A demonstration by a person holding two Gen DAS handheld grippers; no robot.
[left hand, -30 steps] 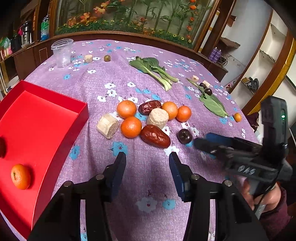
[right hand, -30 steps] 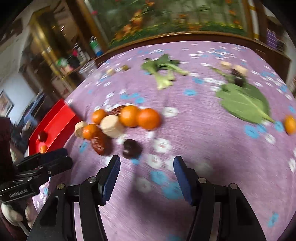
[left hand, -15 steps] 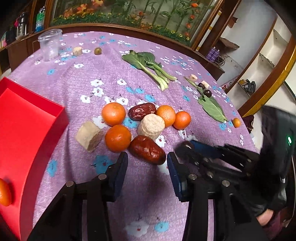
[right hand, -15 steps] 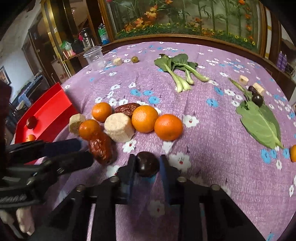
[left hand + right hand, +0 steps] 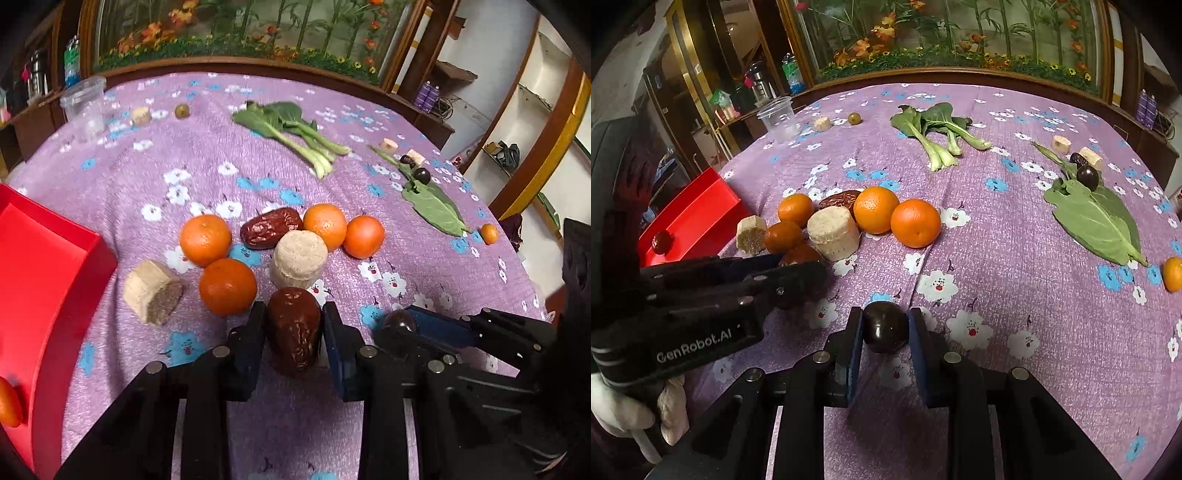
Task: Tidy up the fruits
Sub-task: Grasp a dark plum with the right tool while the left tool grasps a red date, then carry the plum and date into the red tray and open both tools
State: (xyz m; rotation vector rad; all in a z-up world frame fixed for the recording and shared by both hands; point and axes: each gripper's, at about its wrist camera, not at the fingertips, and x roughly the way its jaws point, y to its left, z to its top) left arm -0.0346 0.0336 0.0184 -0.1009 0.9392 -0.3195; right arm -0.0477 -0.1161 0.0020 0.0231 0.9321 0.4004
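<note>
My left gripper (image 5: 293, 314) is shut on a large red date (image 5: 294, 334) at the near edge of the fruit pile. My right gripper (image 5: 885, 318) is shut on a dark round plum (image 5: 885, 326) just above the purple cloth; it also shows in the left wrist view (image 5: 400, 321). Several oranges (image 5: 205, 240), a second red date (image 5: 271, 227) and two beige cylinder pieces (image 5: 299, 258) lie in the pile. The red tray (image 5: 44, 295) sits at the left and holds an orange (image 5: 9, 402) and a small red fruit (image 5: 661, 242).
Bok choy (image 5: 295, 133) lies at the back centre. A green leaf (image 5: 1097, 221) with a dark plum (image 5: 1087, 177) lies at the right, with a small orange (image 5: 1174, 274) near the table edge. A clear plastic cup (image 5: 777, 118) stands at the back left.
My left gripper moved forward and closed on the large red date. My right gripper closed on the dark plum, then kept hold of it.
</note>
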